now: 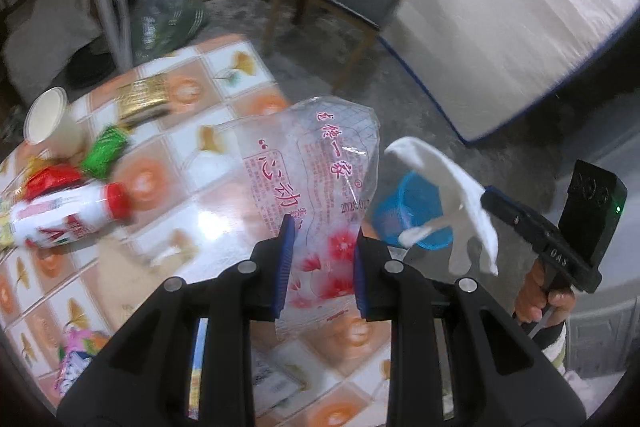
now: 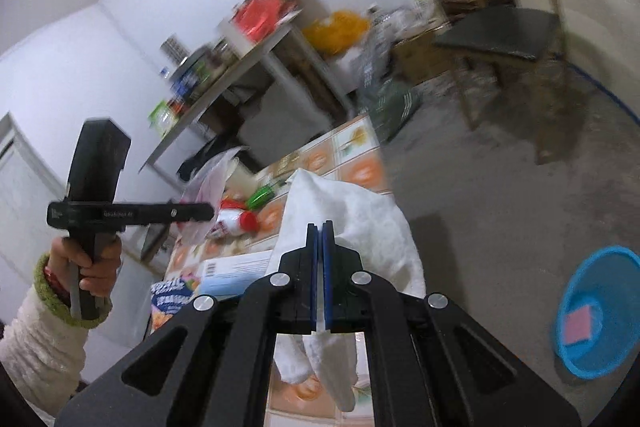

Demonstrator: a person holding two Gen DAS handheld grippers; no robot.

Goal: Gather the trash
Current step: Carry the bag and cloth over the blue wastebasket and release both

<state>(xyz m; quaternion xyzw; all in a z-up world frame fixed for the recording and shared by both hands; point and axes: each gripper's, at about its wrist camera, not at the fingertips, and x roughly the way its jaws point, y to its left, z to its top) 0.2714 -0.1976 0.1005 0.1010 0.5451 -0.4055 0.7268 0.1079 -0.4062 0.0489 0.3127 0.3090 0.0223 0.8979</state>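
Left hand-held gripper [image 1: 320,259]: narrow gap, pads clamped on a clear crinkled plastic wrapper with red print and flowers [image 1: 316,183], lifted above the counter with the orange-and-white tile-pattern cloth [image 1: 224,167]. Right hand-held gripper [image 2: 320,239]: jaws fully together, pinching a white crumpled paper tissue [image 2: 352,223], off the counter edge. Round blue plastic mesh bin [image 2: 600,311] sits on the floor to the right, a pink scrap inside. Red-capped white bottle [image 1: 68,219] lying on the counter, white paper cup [image 1: 50,121] near it.
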